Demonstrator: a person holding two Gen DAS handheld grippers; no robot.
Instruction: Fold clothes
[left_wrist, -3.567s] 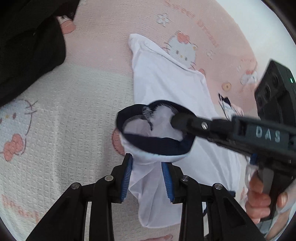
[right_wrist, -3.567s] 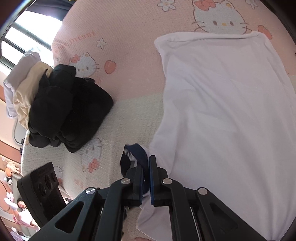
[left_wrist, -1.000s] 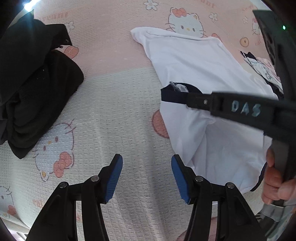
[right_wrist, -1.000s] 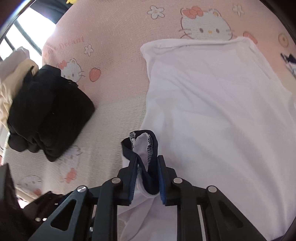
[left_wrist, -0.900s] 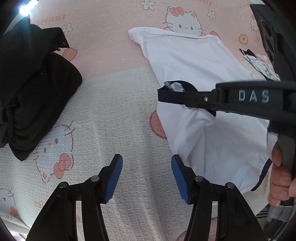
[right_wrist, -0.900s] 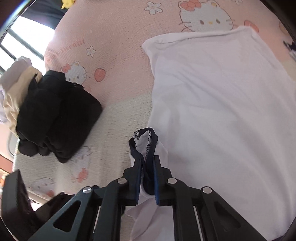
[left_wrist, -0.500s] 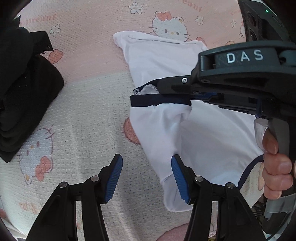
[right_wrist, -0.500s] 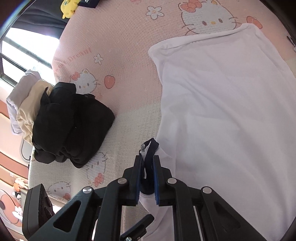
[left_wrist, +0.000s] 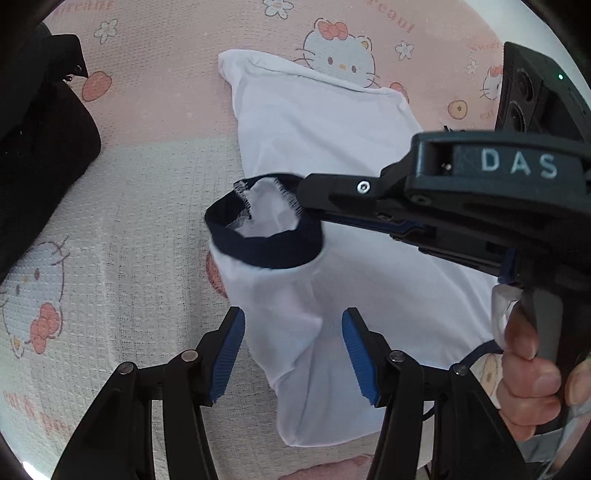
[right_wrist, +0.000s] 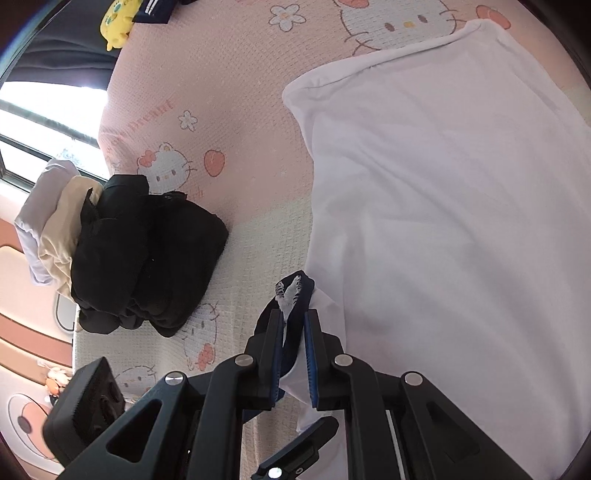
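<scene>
A white T-shirt (left_wrist: 332, 122) (right_wrist: 443, 221) lies flat on the pink cartoon-cat bed cover (left_wrist: 147, 92). One sleeve is lifted off it by its navy cuff (left_wrist: 266, 251) (right_wrist: 295, 291). My right gripper (left_wrist: 304, 201) (right_wrist: 293, 325) is shut on that cuff and reaches in from the right in the left wrist view. The cuff hangs as an open ring. My left gripper (left_wrist: 293, 350) stands open just below it, and the hanging white sleeve (left_wrist: 295, 332) passes between its blue pads (left_wrist: 231, 350) without being pinched.
A pile of black clothes (right_wrist: 147, 251) (left_wrist: 37, 166) sits to the left, with beige and pale garments (right_wrist: 55, 229) behind it by the window. A yellow plush toy (right_wrist: 118, 22) lies at the far edge. A person's hand (left_wrist: 528, 369) holds the right gripper's handle.
My left gripper has slid over from the bare cover to the lifted sleeve, which now hangs between its jaws. The right gripper tightened on the cuff and kept it raised.
</scene>
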